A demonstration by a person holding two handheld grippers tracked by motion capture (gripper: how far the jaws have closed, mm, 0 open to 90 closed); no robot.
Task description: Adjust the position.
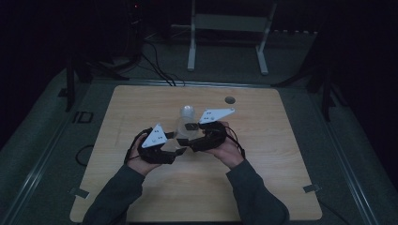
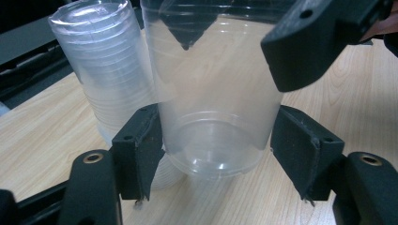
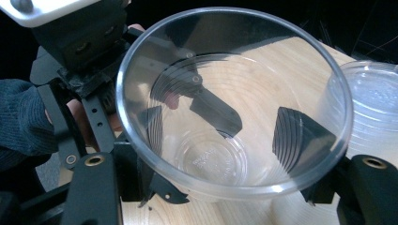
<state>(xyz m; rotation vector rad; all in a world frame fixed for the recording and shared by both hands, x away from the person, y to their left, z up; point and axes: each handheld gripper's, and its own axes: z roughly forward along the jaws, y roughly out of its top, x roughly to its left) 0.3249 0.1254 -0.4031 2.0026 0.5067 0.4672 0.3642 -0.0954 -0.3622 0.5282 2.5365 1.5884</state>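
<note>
1. Left gripper (image 2: 218, 154): jaws sit either side of the clear cup (image 2: 211, 93) low on the wall near its base, both pads against the plastic. I read that as clamped on the cup.
2. Right gripper (image 3: 220, 164): jaws straddle the same cup higher up, just below the rim, and look closed on it. So both tools hold one cup, between the two hands at the middle of the table (image 1: 263, 187).
3. Cup orientation: mouth up, base down, long axis roughly vertical. The right gripper view looks down into the open mouth. The base is at or just above the tabletop; I can't tell whether it touches.
4. Stack of cups (image 2: 94, 70): just behind and beside the held cup, standing on the table, apparently mouth-down.
5. Step, my read: a single cup is off the stack and being passed or steadied between the grippers.
6. Next move: one gripper lets go before the other shifts. Keep the squeeze light, since the thin wall will buckle, and keep the axis vertical for set-down clear of the stack.
</note>
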